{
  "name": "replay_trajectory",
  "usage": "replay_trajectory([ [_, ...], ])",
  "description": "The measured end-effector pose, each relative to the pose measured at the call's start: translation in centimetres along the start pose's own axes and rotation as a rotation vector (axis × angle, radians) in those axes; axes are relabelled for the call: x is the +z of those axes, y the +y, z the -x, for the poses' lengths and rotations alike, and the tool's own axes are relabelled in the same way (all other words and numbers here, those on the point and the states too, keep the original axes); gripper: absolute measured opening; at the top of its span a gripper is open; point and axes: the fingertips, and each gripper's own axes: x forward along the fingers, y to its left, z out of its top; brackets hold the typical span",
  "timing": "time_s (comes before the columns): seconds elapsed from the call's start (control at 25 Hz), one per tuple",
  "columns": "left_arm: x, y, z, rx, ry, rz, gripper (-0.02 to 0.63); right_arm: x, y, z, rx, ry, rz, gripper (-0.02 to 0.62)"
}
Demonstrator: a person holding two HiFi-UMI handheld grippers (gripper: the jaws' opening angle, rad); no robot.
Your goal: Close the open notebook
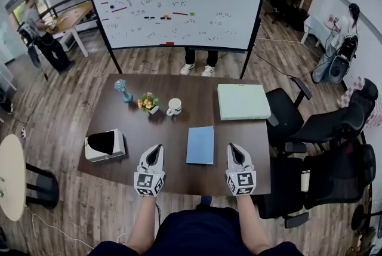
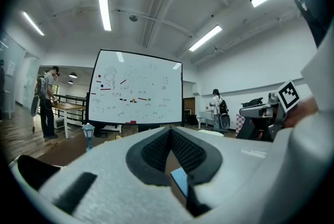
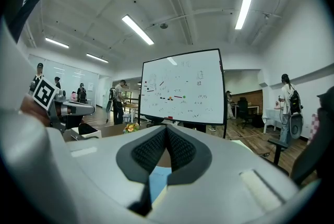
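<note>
Left of the blue notebook (image 1: 200,144), the left tongs (image 1: 155,151) rest near the surface (image 1: 191,180) edge, jaws together on nothing. The notebook lies flat between both tongs, showing a single cover, so it looks already shut; the closing step seems finished. Right of the notebook, the right tongs (image 1: 234,151) are likewise together and empty. Next move, I judge: draw both tongs away, touching nothing

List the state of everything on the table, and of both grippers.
Notebook: closed, lying flat.
Green box: closed.
Mug: upright.
Flower pot: upright.
Blue figurine: upright.
Left gripper: shut, empty.
Right gripper: shut, empty.
</note>
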Motion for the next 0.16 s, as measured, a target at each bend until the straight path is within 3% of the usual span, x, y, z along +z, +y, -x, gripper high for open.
replay_trajectory([
  [0.16,0.20,-0.17,-0.09,-0.003,-0.003,0.000,-0.012,0.04,0.06,0.19,0.007,0.000,0.002,0.006],
])
